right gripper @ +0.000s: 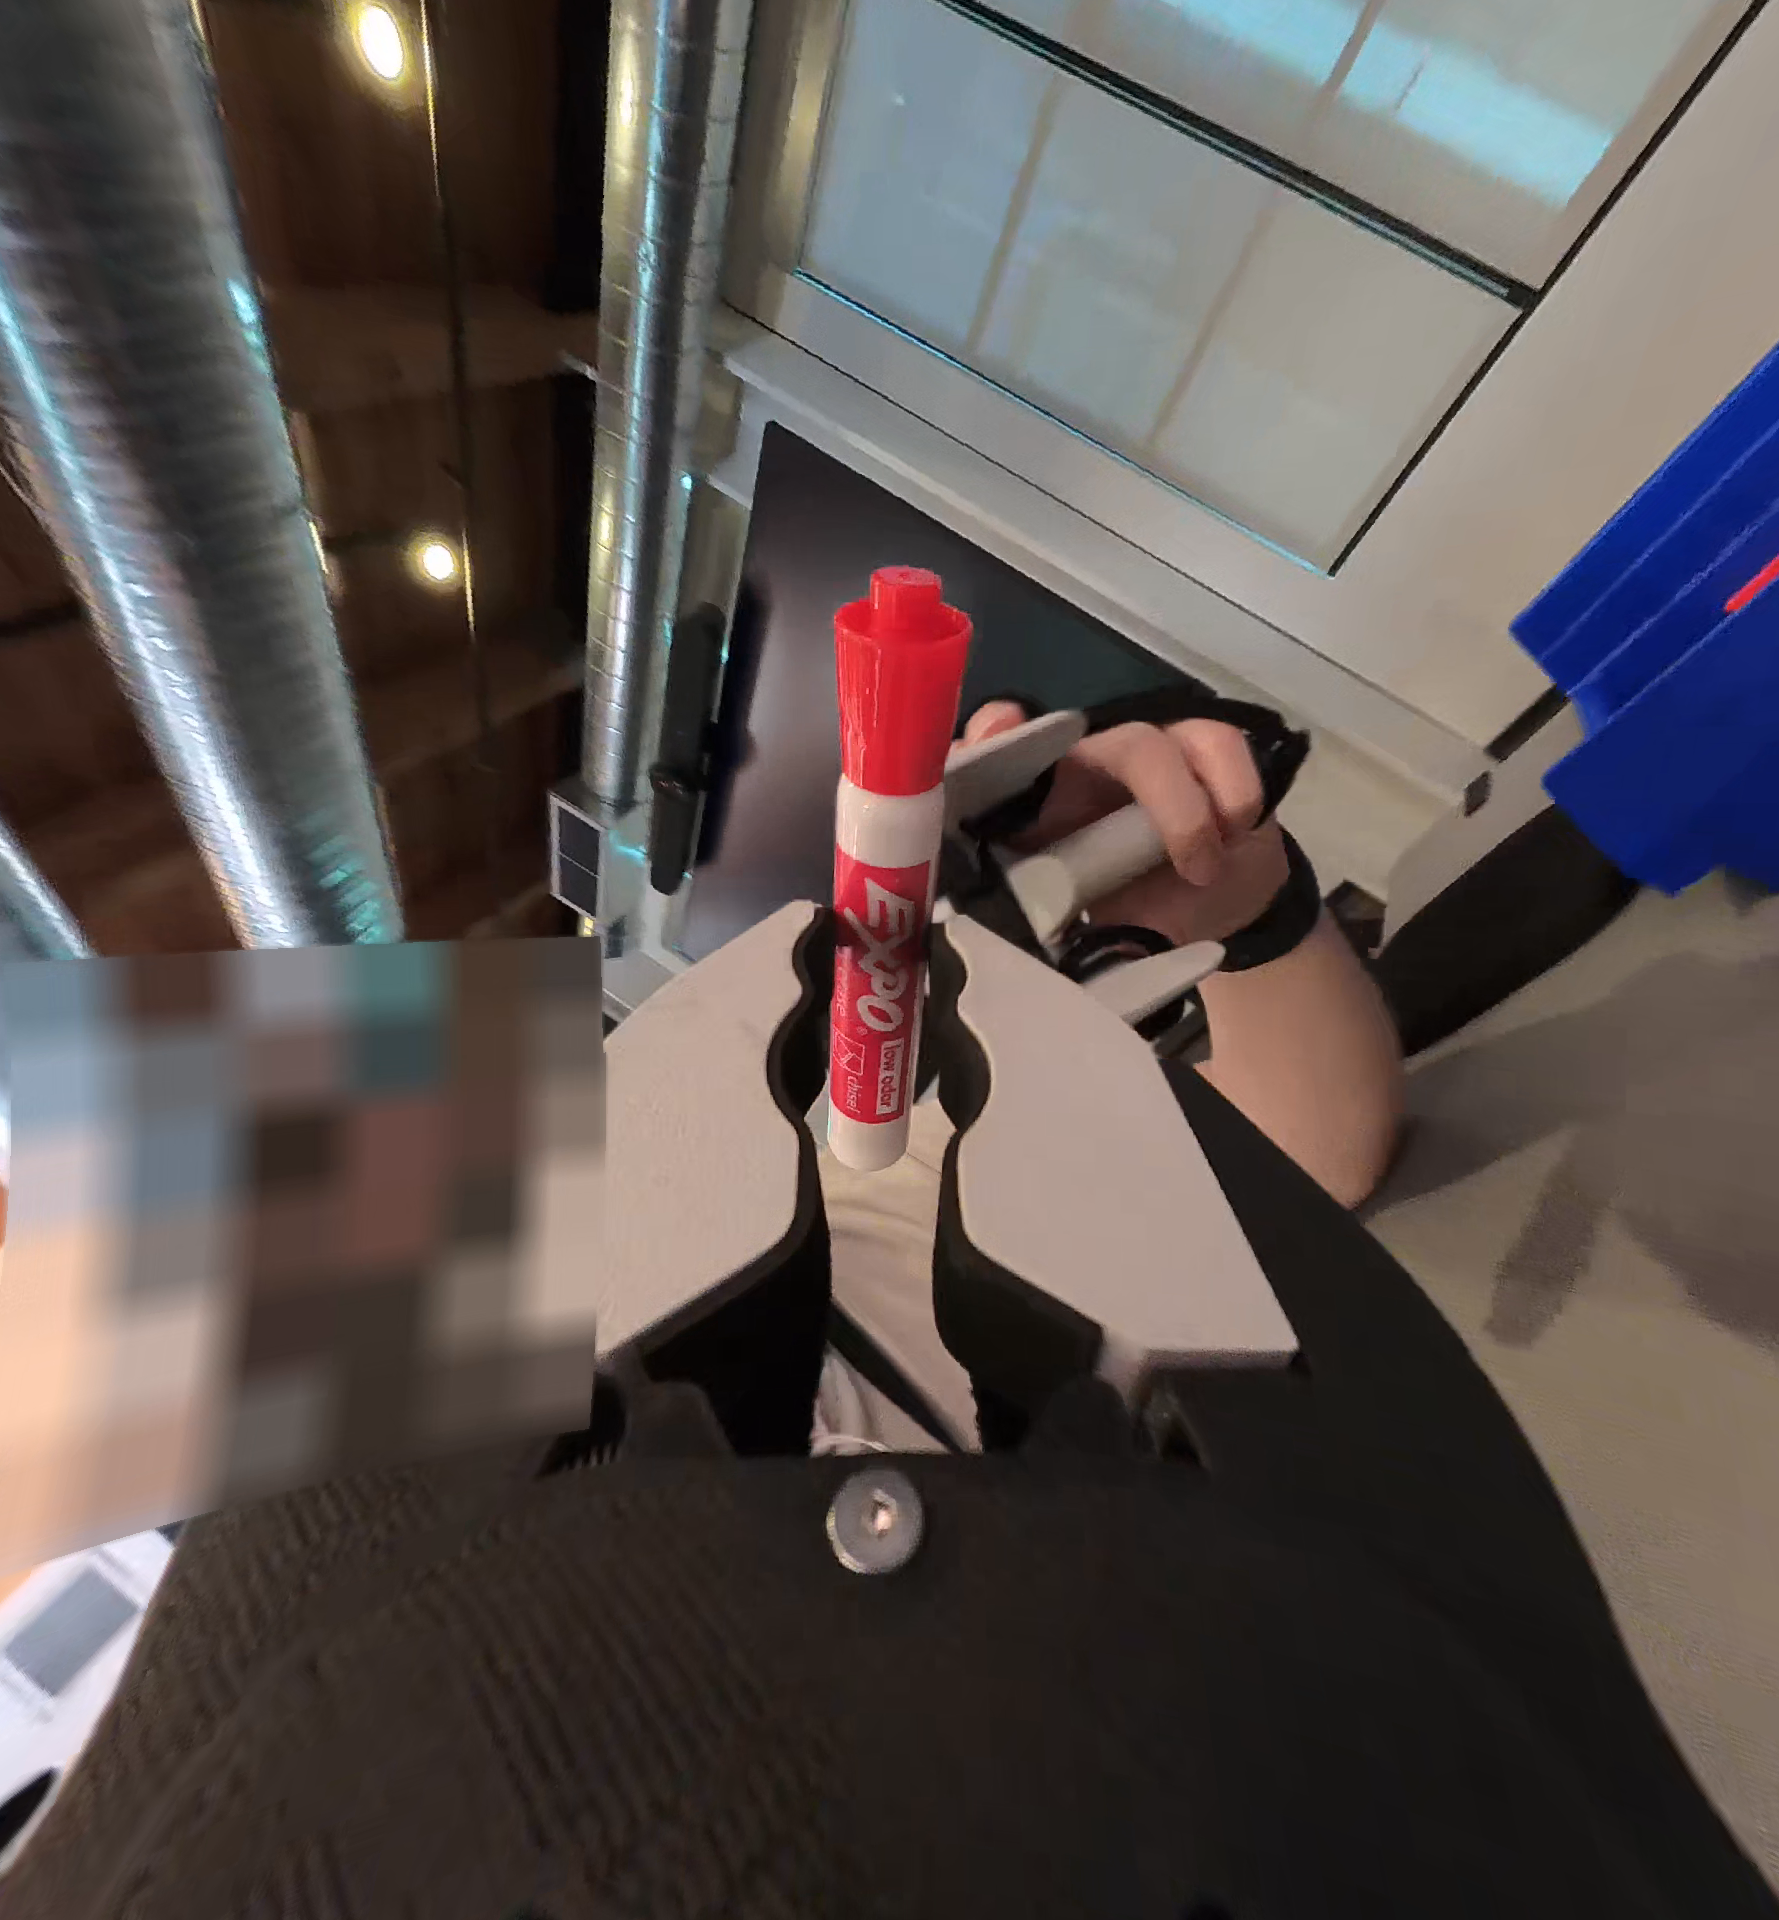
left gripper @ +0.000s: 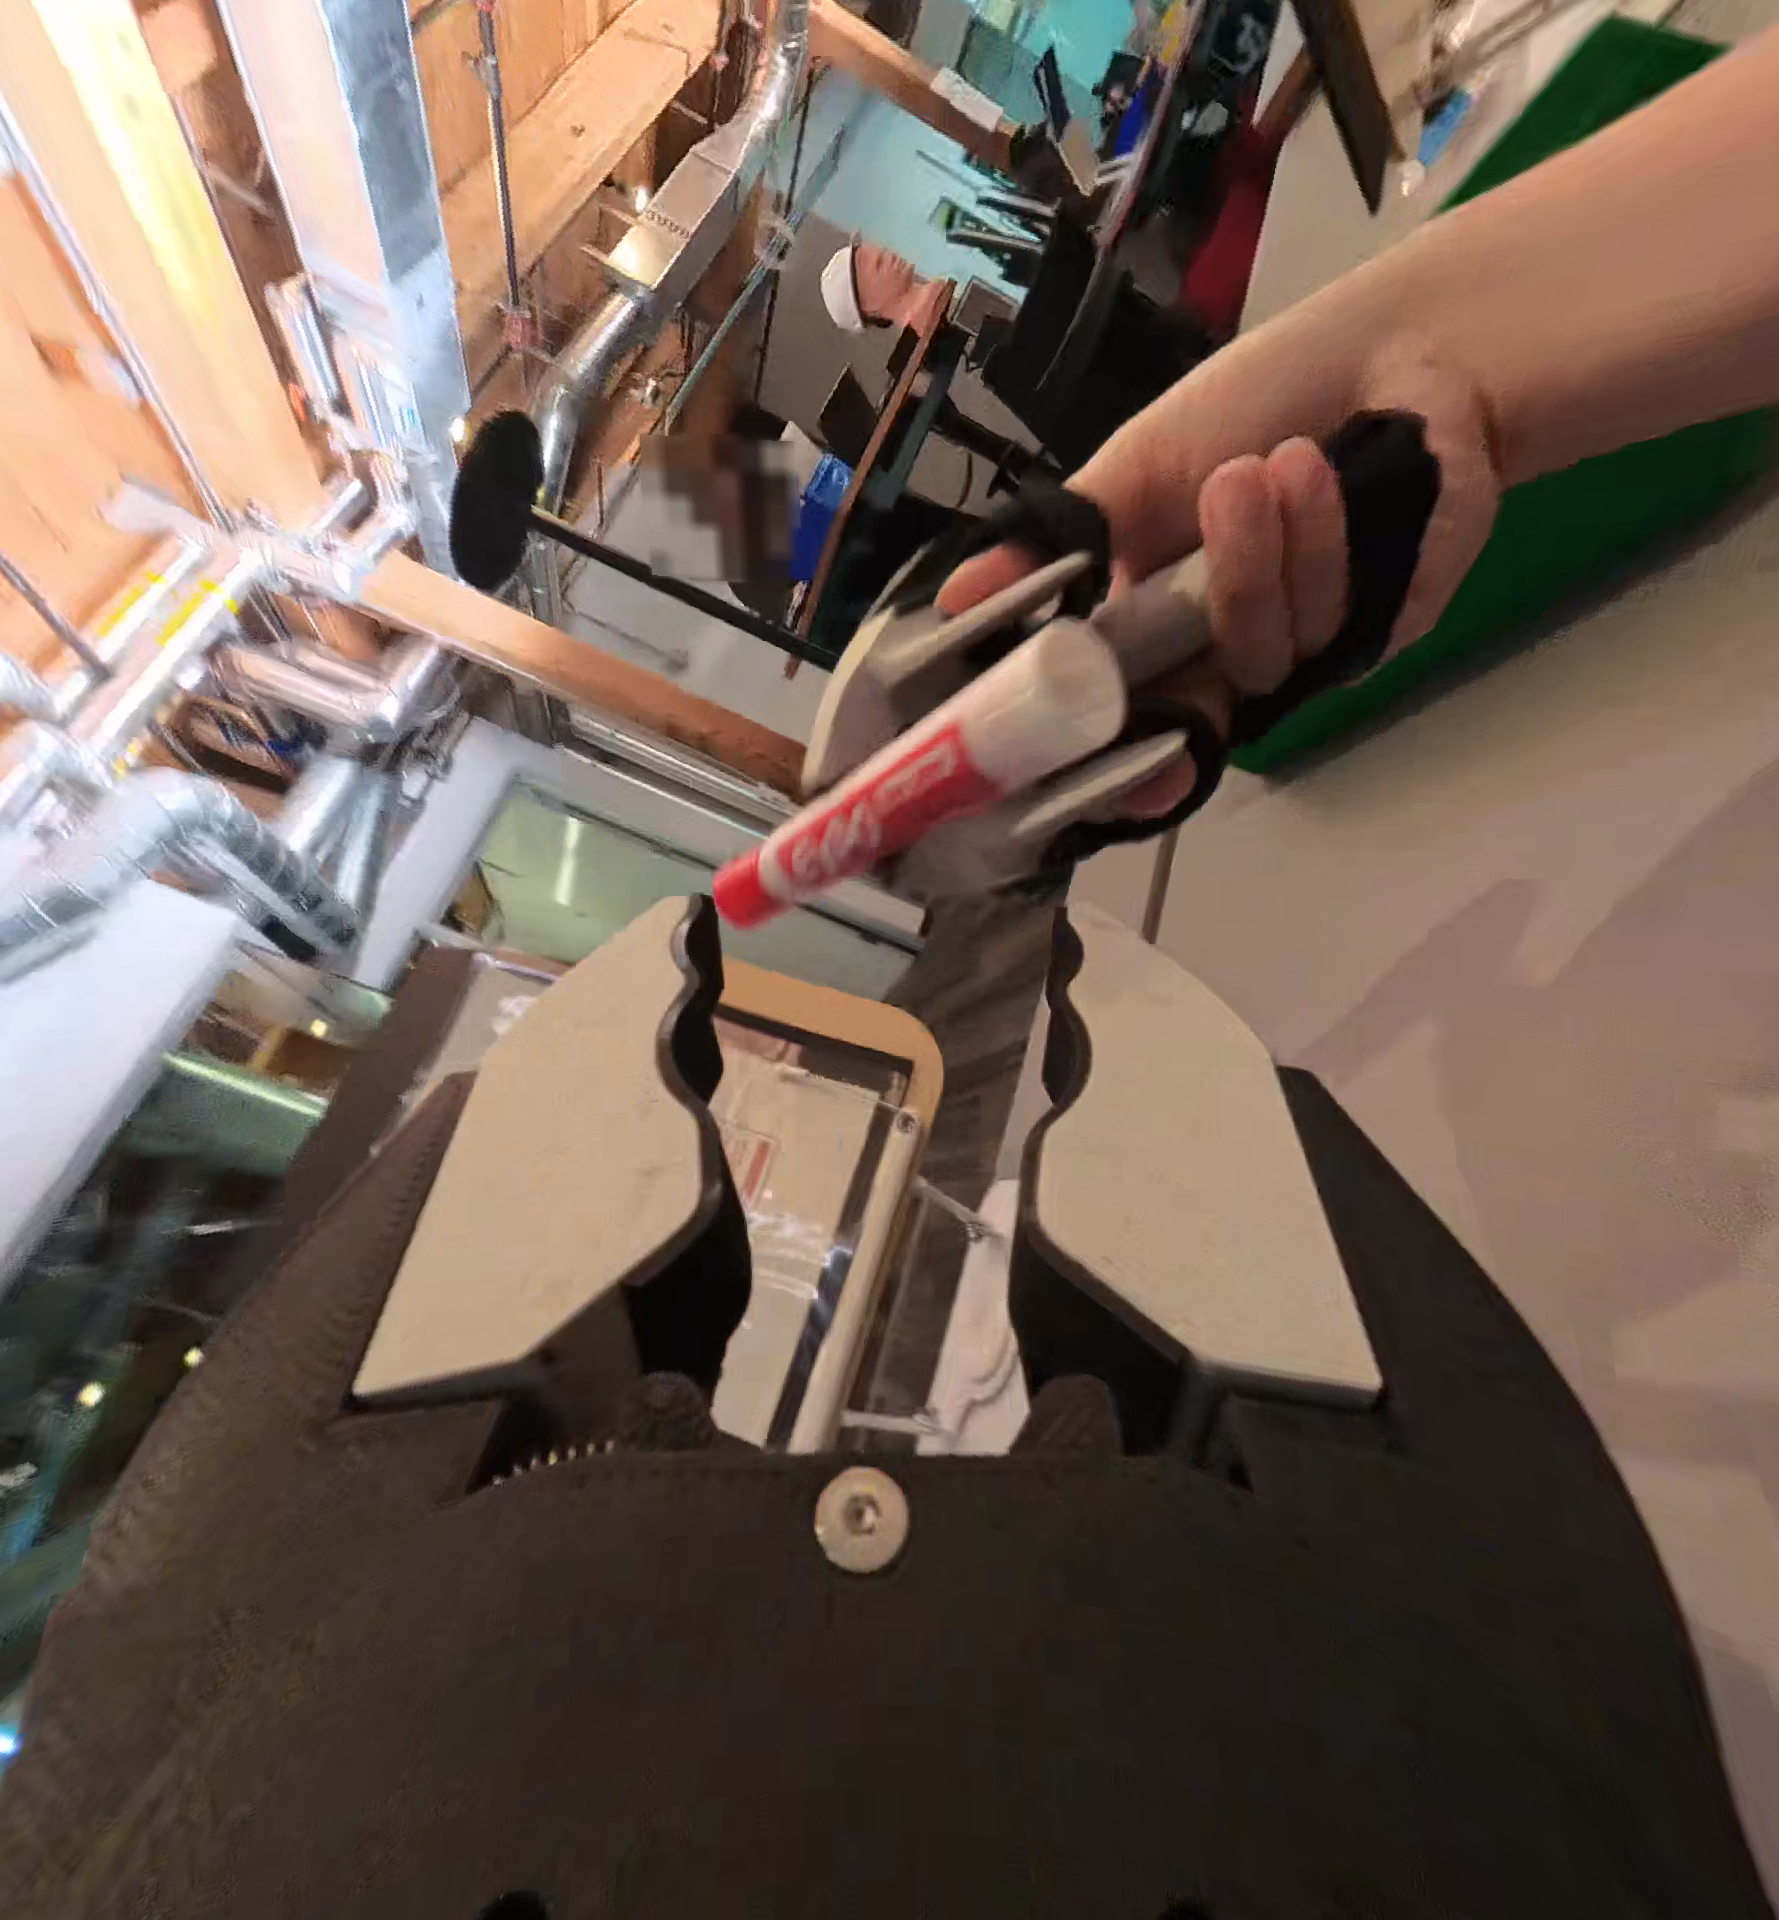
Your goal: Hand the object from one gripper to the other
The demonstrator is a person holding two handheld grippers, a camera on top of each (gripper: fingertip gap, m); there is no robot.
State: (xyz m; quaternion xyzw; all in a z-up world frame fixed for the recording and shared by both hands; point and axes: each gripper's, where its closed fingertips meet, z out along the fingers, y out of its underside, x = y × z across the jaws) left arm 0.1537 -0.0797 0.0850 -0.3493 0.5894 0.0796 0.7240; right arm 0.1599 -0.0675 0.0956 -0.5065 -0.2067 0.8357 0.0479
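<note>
One marker (right gripper: 885,883) is pinched upright at mid-barrel by the right gripper (right gripper: 883,935); left gripper (left gripper: 880,935) is spread wide, empty. Judged light, rigid, slick; the capped end is best taken.

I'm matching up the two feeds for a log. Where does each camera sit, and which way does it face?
Left wrist view: sits on the left gripper, looks along its open fingers, tilted toward the ceiling, at the marker in the right gripper; a hand shows.
Right wrist view: sits on the right gripper, aimed up at pipes; the other hand shows.
Shared: the marker and both grippers.
</note>
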